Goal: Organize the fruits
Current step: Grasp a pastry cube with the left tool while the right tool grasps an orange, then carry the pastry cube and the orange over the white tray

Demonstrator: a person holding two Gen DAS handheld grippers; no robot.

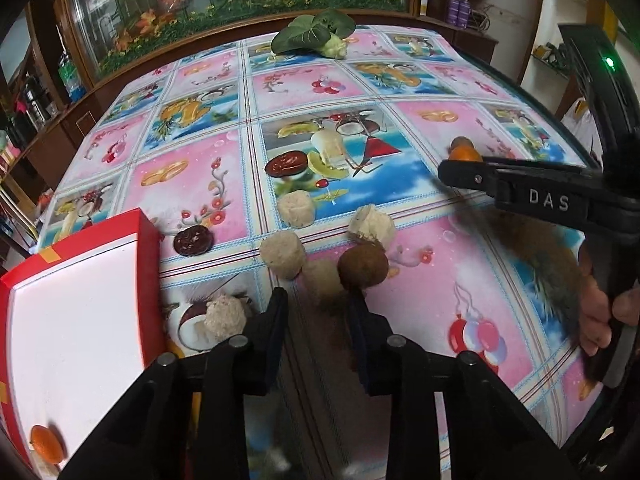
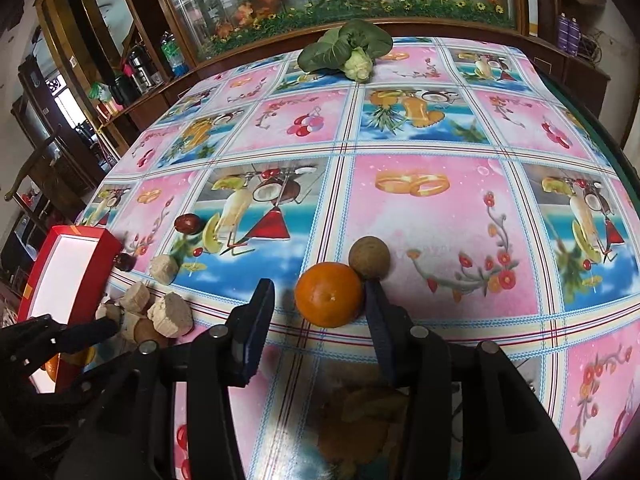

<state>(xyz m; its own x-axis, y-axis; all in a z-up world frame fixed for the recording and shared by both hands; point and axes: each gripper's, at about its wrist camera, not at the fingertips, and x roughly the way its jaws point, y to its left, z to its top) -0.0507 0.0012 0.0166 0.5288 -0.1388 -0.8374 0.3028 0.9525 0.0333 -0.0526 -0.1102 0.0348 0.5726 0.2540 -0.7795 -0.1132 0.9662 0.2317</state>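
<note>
Red box: at the bench's left edge, white inside; one small orange lies in its near corner.
Left gripper: fingers apart, empty, just beside the box; a brown round fruit sits at its right fingertip.
Pale chunks: scattered in front of the left fingers, with two dark red fruits nearby.
Right gripper: fingers apart around an orange, right finger touching it.
Brown ball fruit: touching the orange's far right side.
Leafy green: at the bench's far edge.
</note>
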